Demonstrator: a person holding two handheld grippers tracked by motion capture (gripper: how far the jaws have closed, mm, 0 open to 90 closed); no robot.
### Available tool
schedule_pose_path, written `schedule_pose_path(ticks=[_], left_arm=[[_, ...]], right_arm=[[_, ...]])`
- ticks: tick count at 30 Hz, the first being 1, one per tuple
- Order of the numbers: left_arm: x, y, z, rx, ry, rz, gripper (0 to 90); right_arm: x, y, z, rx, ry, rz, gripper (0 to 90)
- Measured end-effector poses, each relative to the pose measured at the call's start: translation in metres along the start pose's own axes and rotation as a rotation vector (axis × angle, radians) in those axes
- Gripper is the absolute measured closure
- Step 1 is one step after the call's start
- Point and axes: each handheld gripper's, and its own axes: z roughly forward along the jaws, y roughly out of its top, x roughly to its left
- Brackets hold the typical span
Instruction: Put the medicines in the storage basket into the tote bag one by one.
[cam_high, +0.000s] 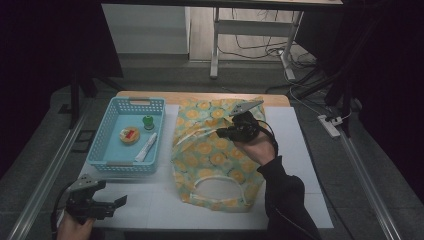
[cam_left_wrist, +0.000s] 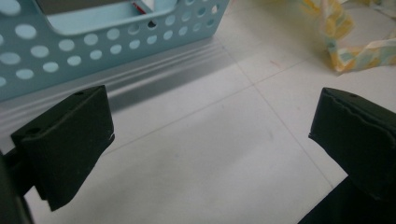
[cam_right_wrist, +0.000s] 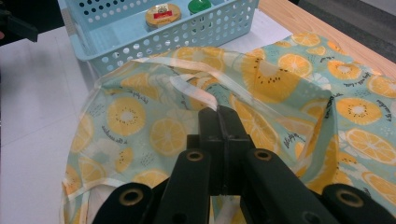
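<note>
A cloth bag (cam_high: 215, 155) printed with orange slices lies on the white table top (cam_high: 140, 200), its mouth lifted. My right gripper (cam_high: 223, 134) hangs over the bag's middle, shut on one pale handle strap (cam_right_wrist: 196, 91) and holding it up. In the right gripper view the jaws (cam_right_wrist: 219, 112) meet on that strap, with the bag (cam_right_wrist: 280, 84) spread beneath. My left gripper (cam_high: 111, 192) rests near the table's front left corner. It stands open (cam_left_wrist: 210, 121) over bare table with nothing between its fingers.
A light blue perforated basket (cam_high: 100, 145) sits at the left of the bag. It holds a round tin (cam_high: 129, 135), a green-capped item (cam_high: 148, 121) and a white tube (cam_high: 146, 147). The basket wall (cam_left_wrist: 116, 42) stands just ahead of the left gripper. A table leg frame (cam_high: 216, 45) stands beyond.
</note>
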Motion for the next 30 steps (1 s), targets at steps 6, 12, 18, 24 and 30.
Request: schedule_pose_path(ticks=[6,12,18,24,30], left_arm=[[0.004,0.005,-0.001,-0.002,-0.038,0.015,0.0],[0.008,0.009,-0.005,-0.049,-0.068,0.033,0.0],[0.008,0.014,-0.009,-0.074,-0.059,0.046,0.0],[0.011,0.021,-0.010,-0.075,-0.076,0.024,0.0],[0.012,0.030,-0.007,-0.061,-0.070,0.038,0.0]], right_arm=[[0.000,0.000,0.000,0.002,0.001,-0.001,90.0],[0.000,0.000,0.000,0.005,0.001,-0.002,90.0],[-0.001,0.000,0.000,0.002,0.003,0.001,90.0],[-0.002,0.000,0.000,0.003,0.001,0.003,90.0],[-0.002,0.000,0.000,0.008,0.002,0.005,90.0]])
